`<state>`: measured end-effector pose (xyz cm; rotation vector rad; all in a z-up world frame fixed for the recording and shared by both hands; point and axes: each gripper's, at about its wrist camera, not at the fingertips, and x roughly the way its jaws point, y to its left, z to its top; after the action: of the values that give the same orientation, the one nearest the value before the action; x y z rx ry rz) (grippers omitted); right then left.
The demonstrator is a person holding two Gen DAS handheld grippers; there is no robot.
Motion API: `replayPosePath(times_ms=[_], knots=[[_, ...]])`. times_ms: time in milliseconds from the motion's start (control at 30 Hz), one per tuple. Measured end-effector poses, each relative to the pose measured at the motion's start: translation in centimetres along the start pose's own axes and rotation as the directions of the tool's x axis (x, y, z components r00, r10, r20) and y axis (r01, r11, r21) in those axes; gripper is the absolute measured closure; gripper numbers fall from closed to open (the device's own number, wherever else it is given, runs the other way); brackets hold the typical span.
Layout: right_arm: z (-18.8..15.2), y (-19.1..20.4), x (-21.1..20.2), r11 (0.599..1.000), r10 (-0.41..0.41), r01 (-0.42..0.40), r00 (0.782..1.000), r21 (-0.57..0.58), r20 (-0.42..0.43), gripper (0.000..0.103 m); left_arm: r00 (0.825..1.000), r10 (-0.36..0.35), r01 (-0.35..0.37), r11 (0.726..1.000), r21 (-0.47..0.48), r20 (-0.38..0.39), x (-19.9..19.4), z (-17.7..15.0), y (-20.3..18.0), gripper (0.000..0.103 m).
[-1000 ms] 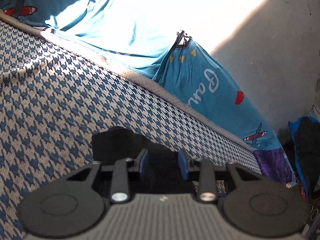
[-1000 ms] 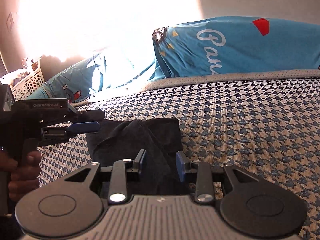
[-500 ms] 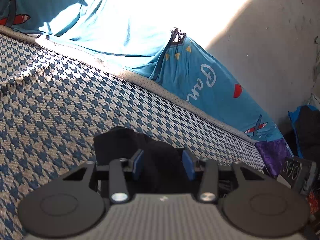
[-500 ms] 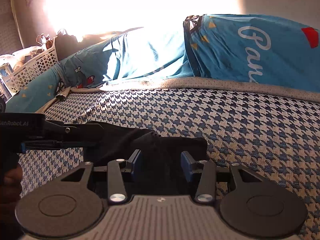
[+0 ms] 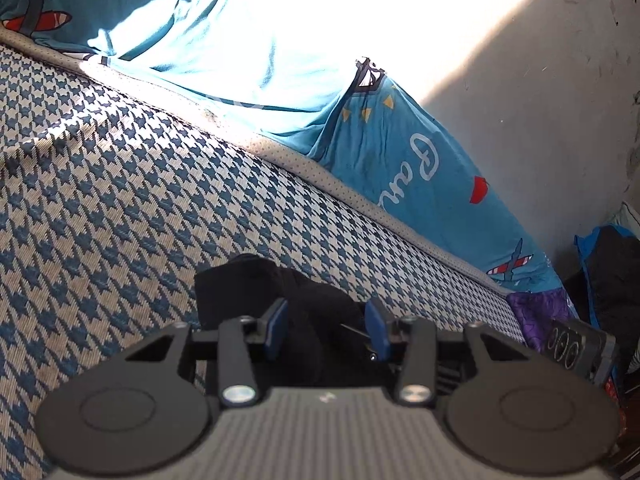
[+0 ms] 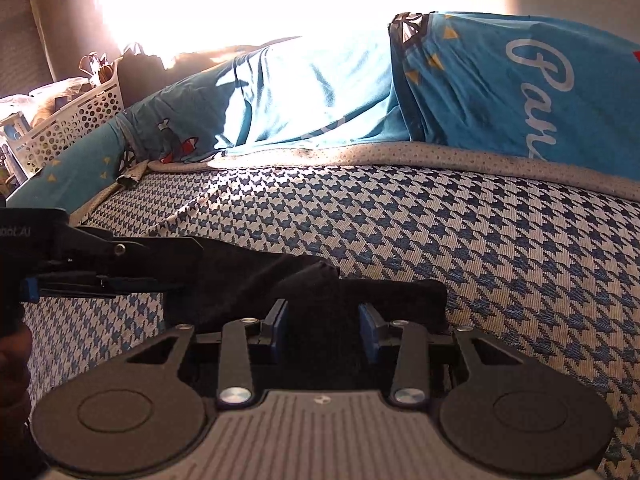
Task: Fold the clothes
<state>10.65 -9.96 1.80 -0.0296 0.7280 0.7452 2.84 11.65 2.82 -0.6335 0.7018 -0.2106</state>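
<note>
A black garment (image 5: 240, 280) lies bunched on the bed, and both grippers are at it. My left gripper (image 5: 326, 328) is open, with cloth between its blue pads and a gap showing at the right pad. From the right wrist view the left gripper (image 6: 152, 264) reaches in from the left over the garment (image 6: 380, 296), held by a hand (image 6: 12, 360). My right gripper (image 6: 323, 332) is closing, and a raised hump of the black cloth fills the space between its pads.
The bed has a blue and white houndstooth cover (image 5: 120, 200). A teal sheet with planes (image 5: 420, 184) is heaped along the wall. A white perforated basket (image 6: 72, 120) stands far left. A purple cloth (image 5: 536, 312) and a dark bag (image 5: 608, 272) sit off the bed's right end.
The left jaws have spread a little over the cloth. The right gripper has come closer to the garment and rolled; its jaws widened, then narrowed. The garment looks more bunched.
</note>
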Motion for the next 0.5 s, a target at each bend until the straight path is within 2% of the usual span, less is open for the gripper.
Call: replayPosePath(times_ms=[167,233,400,500], knots=[[-0.2,0.5,-0.1,1.0,-0.005,0.005,1.0,-0.028,0.013,0.09,1.0,0.005,-0.005,1.0,0.005,0.001,0.0,-0.2,0.1,0.063],[-0.3,0.8,-0.4,0.999,-0.012,0.013,1.0,-0.039,0.029,0.093,1.0,0.001,-0.001,1.0,0.006,0.008,-0.1,-0.1,0.1,0.063],[0.4,1.6,-3.7,0.995,-0.063,0.076,0.985,-0.071,0.159,0.094,0.999,-0.016,0.015,1.0,0.01,0.052,-1.0,0.5,0.1,0.062],[0.7,1.0,-6.0,0.991,-0.122,0.132,0.969,-0.036,0.216,0.095,0.999,-0.015,0.015,1.0,0.0,0.049,-0.8,0.5,0.2,0.056]])
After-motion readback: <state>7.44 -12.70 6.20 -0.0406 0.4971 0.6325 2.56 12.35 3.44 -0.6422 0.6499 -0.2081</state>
